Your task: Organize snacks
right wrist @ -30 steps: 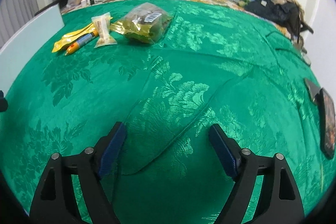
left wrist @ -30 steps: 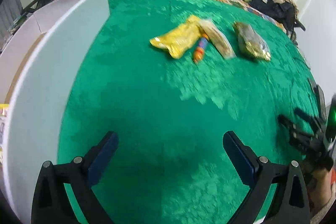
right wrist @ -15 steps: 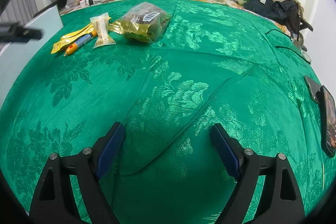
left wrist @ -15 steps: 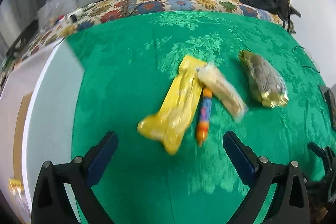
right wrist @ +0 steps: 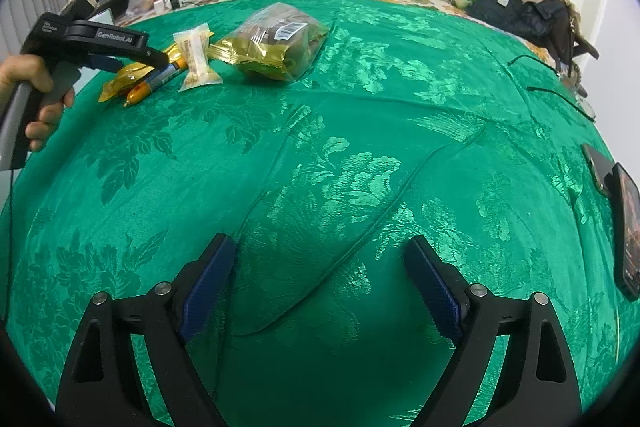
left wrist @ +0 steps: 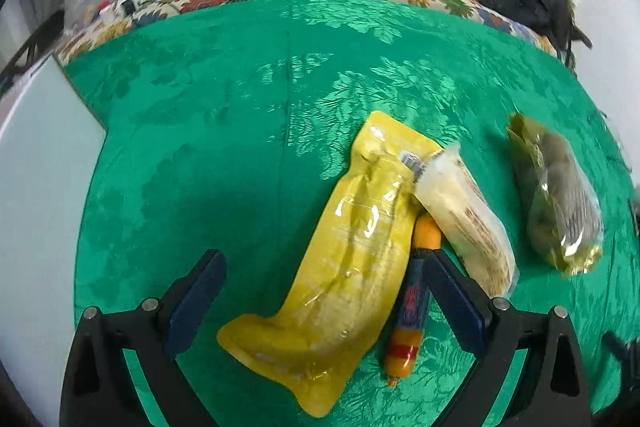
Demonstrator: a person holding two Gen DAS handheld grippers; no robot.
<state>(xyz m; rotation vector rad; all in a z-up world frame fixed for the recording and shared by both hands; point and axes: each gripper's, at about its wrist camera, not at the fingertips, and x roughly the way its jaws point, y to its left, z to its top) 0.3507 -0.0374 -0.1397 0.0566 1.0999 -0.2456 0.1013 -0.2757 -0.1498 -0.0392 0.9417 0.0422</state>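
The left gripper body reads "GenRobot.AI" in white.

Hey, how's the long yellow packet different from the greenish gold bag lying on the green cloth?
The yellow packet is opaque, flat and long; the greenish gold bag is see-through on its face, plump, and shows dark round pieces inside. The yellow packet lies between the fingers of the open left tool, touching an orange tube; the greenish gold bag lies apart to the right, touching nothing else. Both lie flat on the green cloth.
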